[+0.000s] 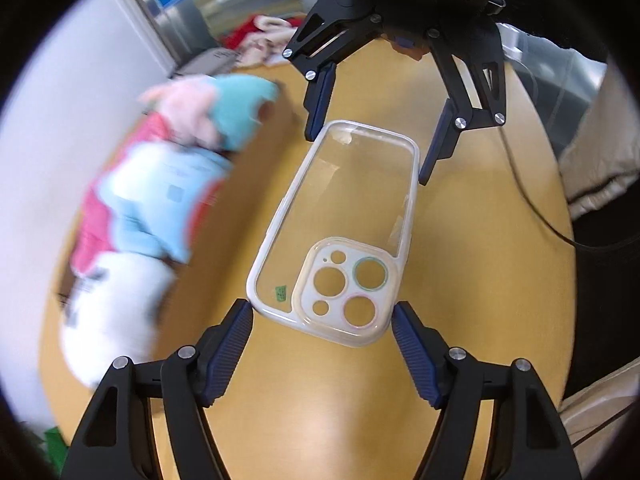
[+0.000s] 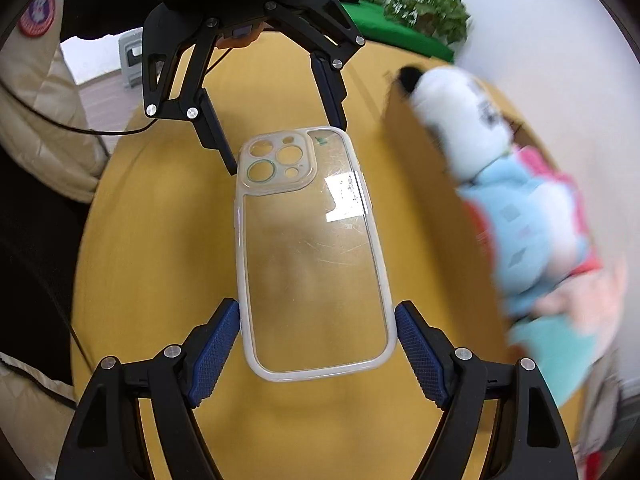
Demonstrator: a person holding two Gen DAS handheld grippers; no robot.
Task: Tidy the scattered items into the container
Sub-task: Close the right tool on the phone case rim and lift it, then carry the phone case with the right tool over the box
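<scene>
A clear phone case with a white rim and camera cut-outs hangs above the yellow wooden table, held at both ends. My left gripper is shut on the camera end, its blue pads pressing the rim on either side. My right gripper is shut on the plain end of the phone case. Each gripper shows at the top of the other's view: the right gripper and the left gripper. A cardboard box beside them holds a white plush toy and blue and pink packets, all blurred.
A black cable trails over the table's edge toward a person in a beige quilted jacket. Potted plants on a green mat stand beyond the table. The box contents fill the left of the left wrist view.
</scene>
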